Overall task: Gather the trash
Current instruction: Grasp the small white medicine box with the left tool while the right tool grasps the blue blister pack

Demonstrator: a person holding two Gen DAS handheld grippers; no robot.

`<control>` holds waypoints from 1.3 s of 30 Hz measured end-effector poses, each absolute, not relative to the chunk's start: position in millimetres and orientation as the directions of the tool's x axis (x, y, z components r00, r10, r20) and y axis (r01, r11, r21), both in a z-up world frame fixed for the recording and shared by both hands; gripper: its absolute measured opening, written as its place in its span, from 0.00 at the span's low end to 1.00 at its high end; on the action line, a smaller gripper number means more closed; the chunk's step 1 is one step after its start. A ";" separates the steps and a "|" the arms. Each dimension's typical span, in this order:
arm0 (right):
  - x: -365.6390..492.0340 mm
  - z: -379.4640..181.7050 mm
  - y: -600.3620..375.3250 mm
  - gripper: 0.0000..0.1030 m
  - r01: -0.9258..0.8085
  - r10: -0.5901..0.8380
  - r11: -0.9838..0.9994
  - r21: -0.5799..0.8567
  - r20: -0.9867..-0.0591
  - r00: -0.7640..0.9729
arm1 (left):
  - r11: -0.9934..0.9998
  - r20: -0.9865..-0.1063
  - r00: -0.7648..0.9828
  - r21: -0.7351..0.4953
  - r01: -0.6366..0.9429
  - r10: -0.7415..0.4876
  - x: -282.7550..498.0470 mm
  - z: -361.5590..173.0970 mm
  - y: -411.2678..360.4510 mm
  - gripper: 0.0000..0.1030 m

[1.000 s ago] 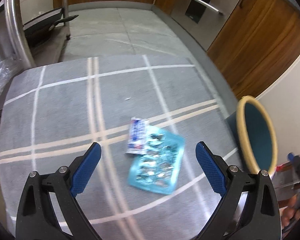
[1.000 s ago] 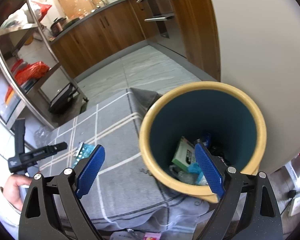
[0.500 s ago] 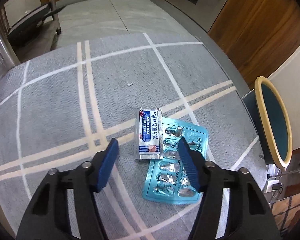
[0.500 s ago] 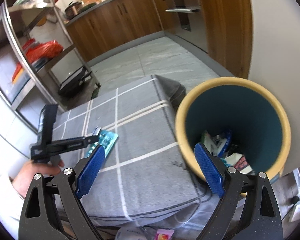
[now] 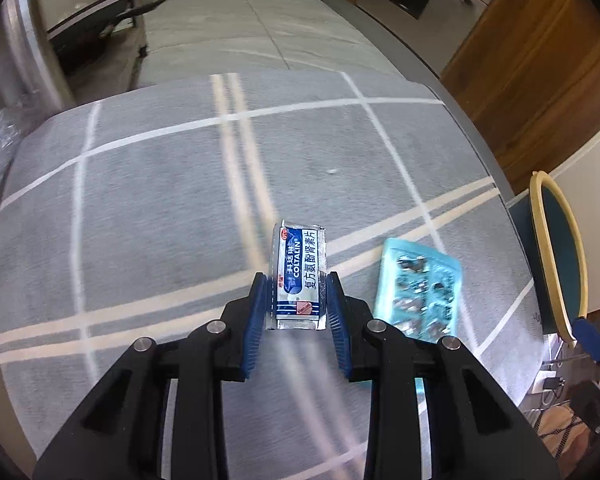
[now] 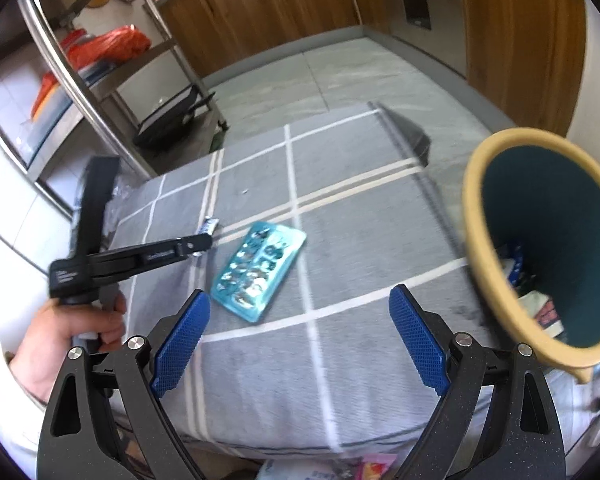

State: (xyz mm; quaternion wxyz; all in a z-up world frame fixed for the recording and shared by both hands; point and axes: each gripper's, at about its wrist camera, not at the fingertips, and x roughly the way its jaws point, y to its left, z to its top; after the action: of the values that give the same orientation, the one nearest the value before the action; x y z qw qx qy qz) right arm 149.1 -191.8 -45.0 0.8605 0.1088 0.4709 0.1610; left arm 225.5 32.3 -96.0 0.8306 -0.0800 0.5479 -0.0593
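My left gripper [image 5: 296, 284] is shut on a blue and white medicine sachet [image 5: 300, 276] and holds it just above the grey checked cloth [image 5: 140, 216]. A teal blister pack [image 5: 418, 290] lies on the cloth to the right of it. In the right wrist view the left gripper [image 6: 202, 242] shows with the sachet [image 6: 209, 225] at its tip, and the blister pack [image 6: 260, 270] lies beside it. My right gripper [image 6: 298, 316] is open and empty above the cloth's near part. The yellow-rimmed teal bin [image 6: 540, 240] stands at the right with trash inside.
The bin [image 5: 556, 256] stands off the table's right edge. A metal shelf rack [image 6: 80, 80] with red bags stands at the left. Wooden cabinets [image 6: 280, 20] and a grey tiled floor [image 6: 340, 76] lie beyond the table.
My left gripper closed on the sachet and lifted it off the blister pack. My right gripper swung left from over the bin to above the cloth.
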 end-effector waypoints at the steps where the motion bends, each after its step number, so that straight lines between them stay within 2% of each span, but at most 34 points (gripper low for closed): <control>1: 152.1 -48.3 -186.0 0.88 -0.172 0.384 0.923 0.345 -0.780 0.494 | 0.980 -0.898 0.399 -0.200 -0.002 -0.182 222.4 -93.7 40.6 0.28; 13: 181.2 -89.6 -115.1 0.88 -0.132 0.313 0.950 0.284 -0.854 0.416 | 0.961 -0.871 0.460 -0.251 -0.116 -0.172 182.3 -73.6 122.0 0.28; 21: 200.2 -107.5 -84.2 0.89 -0.099 0.218 0.976 0.195 -0.884 0.414 | 0.954 -0.859 0.480 -0.268 -0.130 -0.176 173.0 -65.2 138.7 0.28; 30: 209.6 -114.9 -51.2 0.89 -0.213 0.118 0.977 0.021 -0.884 0.452 | 0.951 -0.850 0.494 -0.279 -0.132 -0.181 173.1 -59.3 136.4 0.28; 33: 207.1 -114.5 -53.5 0.84 -0.256 0.144 0.966 0.024 -0.877 0.459 | 0.951 -0.848 0.496 -0.282 -0.124 -0.187 175.7 -58.0 131.0 0.28; 35: 204.7 -112.2 -56.2 0.72 -0.282 0.161 0.959 0.027 -0.872 0.462 | 0.953 -0.847 0.496 -0.281 -0.115 -0.190 177.7 -56.9 126.6 0.28; 39: 202.5 -108.4 -59.8 0.68 -0.315 0.198 0.947 0.057 -0.878 0.435 | 0.953 -0.841 0.504 -0.284 -0.102 -0.197 180.1 -52.6 120.2 0.28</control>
State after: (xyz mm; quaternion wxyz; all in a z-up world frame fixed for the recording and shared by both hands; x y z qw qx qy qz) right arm 202.5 -59.8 -108.4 0.8451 -0.0576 0.5093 0.1518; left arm 180.1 120.2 -52.6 0.8540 -0.1503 0.4972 -0.0276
